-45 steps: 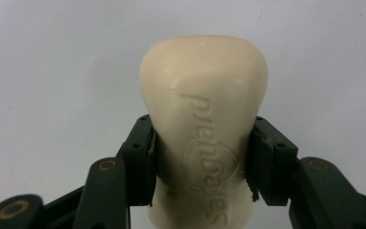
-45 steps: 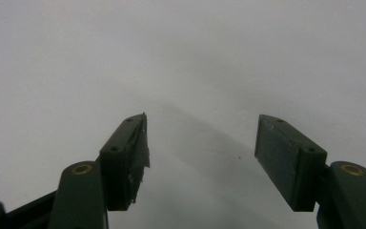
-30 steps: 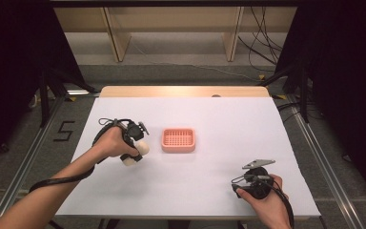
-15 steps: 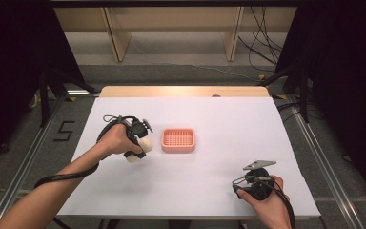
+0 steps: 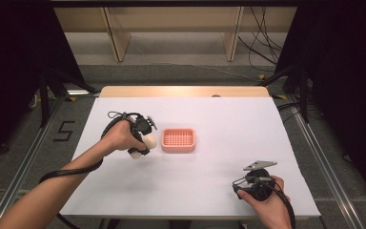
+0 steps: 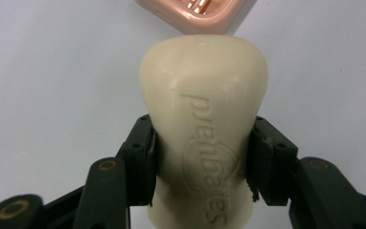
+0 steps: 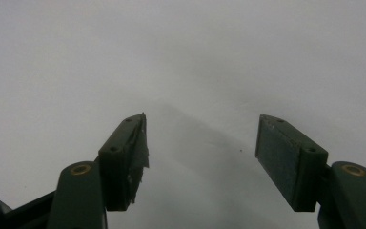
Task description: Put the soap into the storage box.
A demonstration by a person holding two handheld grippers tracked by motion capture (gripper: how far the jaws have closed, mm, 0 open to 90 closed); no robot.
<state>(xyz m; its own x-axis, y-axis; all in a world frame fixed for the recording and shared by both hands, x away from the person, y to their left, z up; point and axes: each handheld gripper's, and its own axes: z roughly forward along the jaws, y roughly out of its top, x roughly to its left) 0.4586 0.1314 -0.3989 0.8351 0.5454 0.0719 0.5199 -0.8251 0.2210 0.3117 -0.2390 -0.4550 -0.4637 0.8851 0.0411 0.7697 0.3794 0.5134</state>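
Your left claw (image 5: 143, 139) sits toward the left of the white tabletop (image 5: 219, 119), clamped on a cream bar of soap (image 6: 205, 143); in the left gripper view both pads press the bar's sides, and its embossed lettering faces the camera. The soap is held just beside the pink soap dish (image 5: 178, 140), at the dish's left edge, not in it. The dish lies flat near the middle of the tabletop. Farther right, near the front edge and well apart from the dish, your right claw (image 7: 202, 152) has its jaws apart with nothing between them, over bare tabletop.
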